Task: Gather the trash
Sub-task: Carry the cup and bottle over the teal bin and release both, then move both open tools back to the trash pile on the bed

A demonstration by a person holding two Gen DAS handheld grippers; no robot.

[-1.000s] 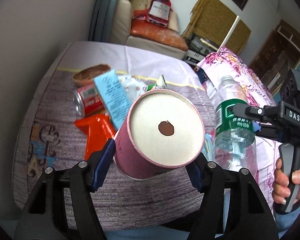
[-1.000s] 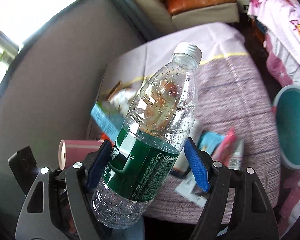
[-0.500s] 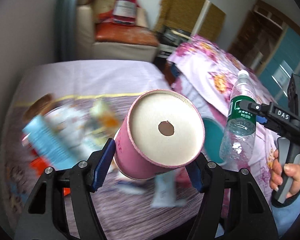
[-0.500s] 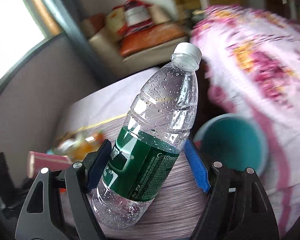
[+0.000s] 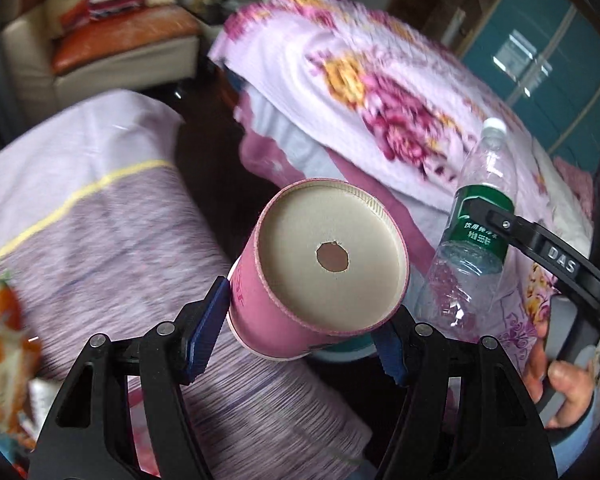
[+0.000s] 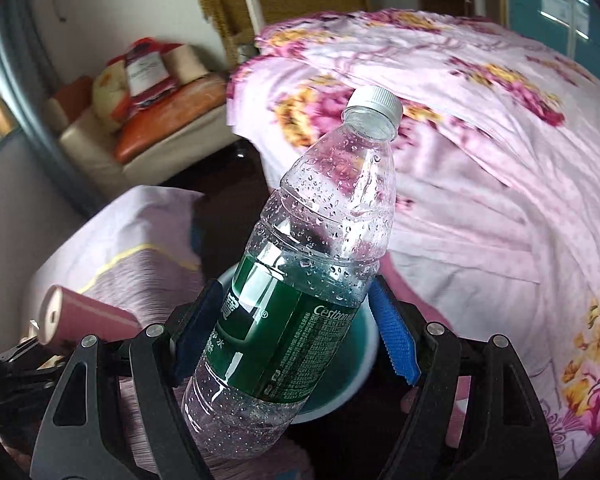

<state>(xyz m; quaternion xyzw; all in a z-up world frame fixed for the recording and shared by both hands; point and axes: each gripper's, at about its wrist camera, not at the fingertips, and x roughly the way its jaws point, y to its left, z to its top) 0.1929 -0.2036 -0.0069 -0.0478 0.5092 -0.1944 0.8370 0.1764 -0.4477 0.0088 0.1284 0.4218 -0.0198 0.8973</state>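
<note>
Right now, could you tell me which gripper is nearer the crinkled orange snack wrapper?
Left. The orange snack wrapper lies left of the left gripper and its pink paper cup; the right gripper, with the clear plastic bottle, is farther right.

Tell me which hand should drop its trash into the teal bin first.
Probably right. In its view, the right gripper holds the bottle directly in front of the teal bin. In the left view, the left gripper holds the cup, which hides most of the bin.

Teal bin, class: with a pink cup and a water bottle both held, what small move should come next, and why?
Probably carry the water bottle a little further over the teal bin before letting go: the bin shows directly behind it, and the pink cup is close too.
</note>
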